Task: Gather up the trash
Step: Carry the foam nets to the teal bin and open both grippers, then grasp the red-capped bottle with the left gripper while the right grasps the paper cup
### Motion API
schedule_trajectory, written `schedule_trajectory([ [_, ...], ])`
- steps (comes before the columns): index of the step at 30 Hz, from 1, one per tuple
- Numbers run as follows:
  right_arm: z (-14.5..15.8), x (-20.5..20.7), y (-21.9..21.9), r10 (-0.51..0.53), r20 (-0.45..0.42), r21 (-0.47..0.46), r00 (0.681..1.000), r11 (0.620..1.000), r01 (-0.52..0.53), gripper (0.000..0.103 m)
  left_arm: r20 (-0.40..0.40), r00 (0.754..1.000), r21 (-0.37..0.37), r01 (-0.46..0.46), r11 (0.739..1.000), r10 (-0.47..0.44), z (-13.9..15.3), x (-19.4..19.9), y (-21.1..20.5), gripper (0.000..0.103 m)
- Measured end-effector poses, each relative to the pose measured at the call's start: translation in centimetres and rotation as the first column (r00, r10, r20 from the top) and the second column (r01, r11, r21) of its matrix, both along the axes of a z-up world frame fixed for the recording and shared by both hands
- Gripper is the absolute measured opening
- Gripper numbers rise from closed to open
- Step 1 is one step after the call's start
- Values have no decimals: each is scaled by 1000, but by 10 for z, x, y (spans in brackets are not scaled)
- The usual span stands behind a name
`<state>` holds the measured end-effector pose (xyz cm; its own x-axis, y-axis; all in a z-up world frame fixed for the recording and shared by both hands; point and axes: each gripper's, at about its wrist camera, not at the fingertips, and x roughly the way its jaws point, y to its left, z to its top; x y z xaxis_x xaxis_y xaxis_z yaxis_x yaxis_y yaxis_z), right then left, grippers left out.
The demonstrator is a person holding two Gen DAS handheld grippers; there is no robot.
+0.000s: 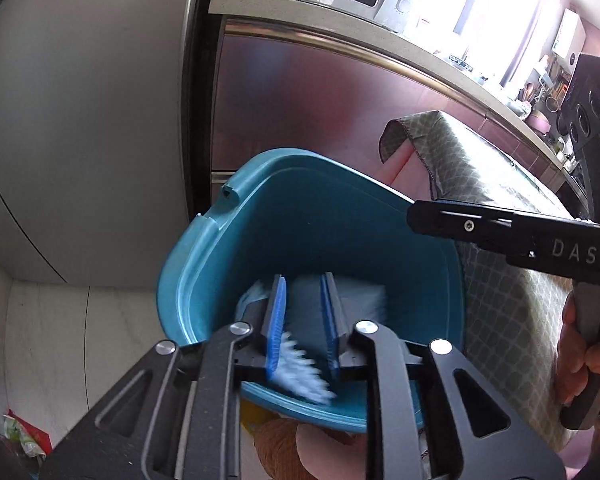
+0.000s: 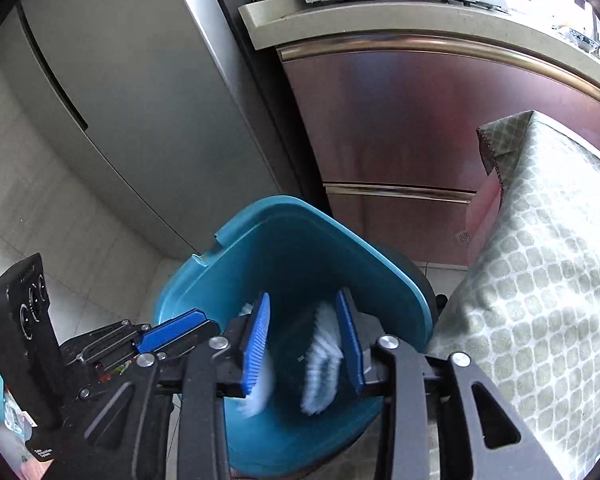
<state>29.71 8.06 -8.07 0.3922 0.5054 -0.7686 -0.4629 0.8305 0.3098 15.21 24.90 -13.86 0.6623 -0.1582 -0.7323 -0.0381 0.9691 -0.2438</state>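
Both grippers hang over the teal plastic waste bin [image 1: 332, 240], which stands on the floor between a grey refrigerator [image 1: 80, 120] and a desk draped in a green patterned cloth [image 2: 540, 280]. The left gripper [image 1: 304, 316] has its jaws parted narrowly; a blurred white-and-pale-blue crumpled paper scrap [image 1: 300, 372] lies low between them, seemingly loose and not pinched. The right gripper [image 2: 304, 340] shows jaws somewhat wider, with a similar white paper scrap [image 2: 322, 356] close against the right-hand pad; whether it touches cannot be told through the blur. More pale paper [image 1: 364, 296] sits at the bin's bottom.

Such paper would likely be very light, soft and crushable, not fragile, and prone to cling to ribbed pads or drift as it falls. A pinch across the bunched middle would probably hold best; a loose edge may tear or slip. The bin itself looks rigid and light, so a knock on its rim could tip it
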Motion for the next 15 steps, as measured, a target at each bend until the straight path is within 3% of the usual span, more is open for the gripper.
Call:
schedule_trajectory([
  [7, 12, -13, -17, 13, 37, 55, 999, 998, -15, 34, 32, 999, 3, 21, 1000, -21, 12, -6, -12, 27],
  [15, 43, -63, -70, 12, 188, 104, 982, 994, -32, 44, 189, 974, 47, 120, 992, -126, 61, -31, -56, 43],
])
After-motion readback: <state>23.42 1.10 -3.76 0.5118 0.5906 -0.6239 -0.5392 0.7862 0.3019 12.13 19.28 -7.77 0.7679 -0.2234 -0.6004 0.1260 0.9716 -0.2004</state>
